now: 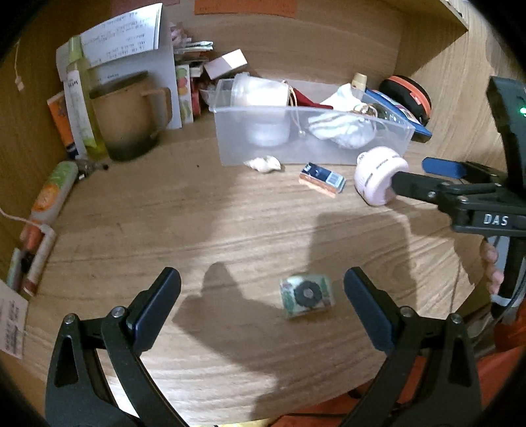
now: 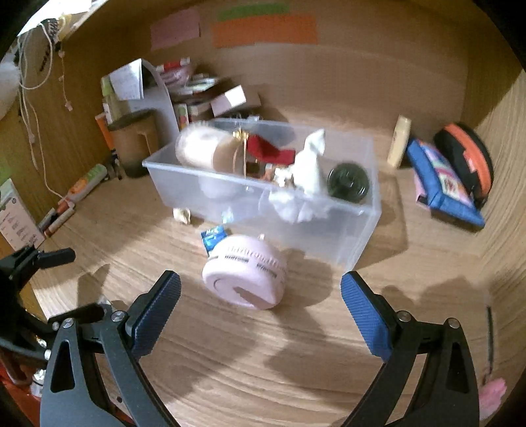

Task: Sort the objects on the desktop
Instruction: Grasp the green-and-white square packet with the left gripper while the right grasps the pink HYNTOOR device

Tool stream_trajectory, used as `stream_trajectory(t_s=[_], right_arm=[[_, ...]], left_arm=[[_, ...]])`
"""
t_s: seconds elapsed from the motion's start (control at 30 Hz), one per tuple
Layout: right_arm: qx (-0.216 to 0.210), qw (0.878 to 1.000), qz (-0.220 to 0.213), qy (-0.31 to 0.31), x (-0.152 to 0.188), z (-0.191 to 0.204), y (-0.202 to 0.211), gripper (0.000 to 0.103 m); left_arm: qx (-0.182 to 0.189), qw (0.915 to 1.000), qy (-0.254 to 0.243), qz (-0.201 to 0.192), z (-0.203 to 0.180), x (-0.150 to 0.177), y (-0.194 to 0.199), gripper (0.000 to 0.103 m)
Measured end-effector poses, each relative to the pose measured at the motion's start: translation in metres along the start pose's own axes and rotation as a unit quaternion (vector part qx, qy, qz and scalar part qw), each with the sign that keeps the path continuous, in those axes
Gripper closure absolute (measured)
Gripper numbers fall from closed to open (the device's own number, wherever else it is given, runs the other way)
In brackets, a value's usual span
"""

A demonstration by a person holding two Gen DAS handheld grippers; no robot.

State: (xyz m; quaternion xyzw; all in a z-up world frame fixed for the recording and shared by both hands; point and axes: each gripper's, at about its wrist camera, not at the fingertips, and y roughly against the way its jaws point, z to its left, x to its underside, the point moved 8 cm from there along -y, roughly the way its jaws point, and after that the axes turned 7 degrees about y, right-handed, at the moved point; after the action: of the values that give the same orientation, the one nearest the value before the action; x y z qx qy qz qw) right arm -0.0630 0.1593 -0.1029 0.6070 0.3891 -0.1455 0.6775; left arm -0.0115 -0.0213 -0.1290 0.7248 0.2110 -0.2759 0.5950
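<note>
1. The left hand-held gripper (image 1: 262,307) hangs spread wide over the worktop (image 1: 197,213); a small green-patterned box (image 1: 307,295) lies between its fingers, nearer the right one, touching neither.
2. The right hand-held gripper (image 2: 260,310) is also agape, holding nothing; the pink round device (image 2: 245,275) sits just ahead, between its fingertips.
3. Beyond that stands the clear bin (image 2: 358,236); its contents are motion-blurred.
4. A blue packet (image 2: 213,237) is half hidden behind the pink device.

Home desk nook: wooden desktop (image 1: 230,213), mug (image 1: 131,115), sticky notes (image 2: 263,29).
</note>
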Motion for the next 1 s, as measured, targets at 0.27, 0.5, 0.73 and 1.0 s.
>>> stream_trajectory(t_s=[0.27,0.5,0.73,1.0], right_arm=[[0.009,1.000,0.023,-0.005,0.003,0.003,-0.023,0.006],[0.037,0.999,0.018,0.001,-0.005,0.001,-0.035,0.007],[0.030,0.999,0.019,-0.001,-0.004,0.001,-0.041,0.024],[0.015,1.000,0.022,-0.008,0.000,-0.002,-0.045,0.043]], left_arm=[[-0.024,0.9993,-0.017,-0.022,-0.006,0.010,0.000,0.002],[-0.023,0.9992,-0.027,-0.018,-0.009,0.014,-0.005,0.025],[-0.014,0.9994,-0.026,-0.017,-0.008,0.014,-0.008,0.042],[-0.014,0.9994,-0.019,-0.024,-0.006,0.012,-0.006,0.065]])
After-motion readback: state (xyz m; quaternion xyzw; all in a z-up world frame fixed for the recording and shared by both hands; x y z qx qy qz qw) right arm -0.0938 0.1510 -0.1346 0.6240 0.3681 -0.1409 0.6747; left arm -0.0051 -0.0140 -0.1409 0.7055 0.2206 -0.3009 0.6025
